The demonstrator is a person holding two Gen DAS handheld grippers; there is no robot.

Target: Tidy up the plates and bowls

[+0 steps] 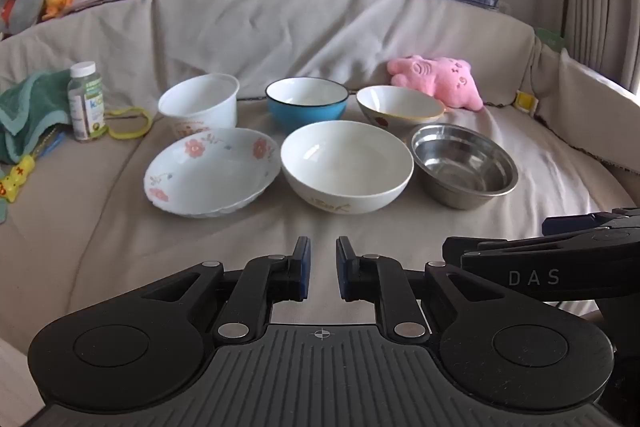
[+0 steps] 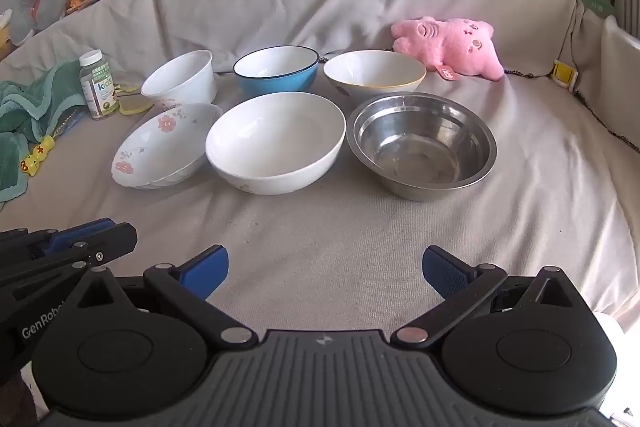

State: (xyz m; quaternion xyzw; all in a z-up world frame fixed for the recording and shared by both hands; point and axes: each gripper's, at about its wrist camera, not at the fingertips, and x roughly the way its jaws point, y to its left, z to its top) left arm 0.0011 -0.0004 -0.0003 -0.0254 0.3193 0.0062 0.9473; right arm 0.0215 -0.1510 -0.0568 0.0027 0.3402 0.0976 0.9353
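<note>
Several bowls stand in two rows on a beige covered surface. Front row: a floral plate-bowl (image 1: 212, 177) (image 2: 164, 147), a large white bowl (image 1: 346, 165) (image 2: 276, 143), a steel bowl (image 1: 464, 163) (image 2: 422, 143). Back row: a white tub (image 1: 198, 103) (image 2: 180, 79), a blue bowl (image 1: 306, 101) (image 2: 276, 69), a yellow-rimmed bowl (image 1: 400, 105) (image 2: 374, 73). My left gripper (image 1: 323, 267) is nearly shut and empty, short of the large white bowl. My right gripper (image 2: 325, 271) is open and empty, in front of the bowls.
A pink plush (image 1: 438, 79) (image 2: 450, 47) lies behind the right bowls. A vitamin bottle (image 1: 86, 101) (image 2: 98, 85), a green towel (image 1: 28, 107) and small toys (image 1: 16, 181) lie at the left. Padded walls ring the surface.
</note>
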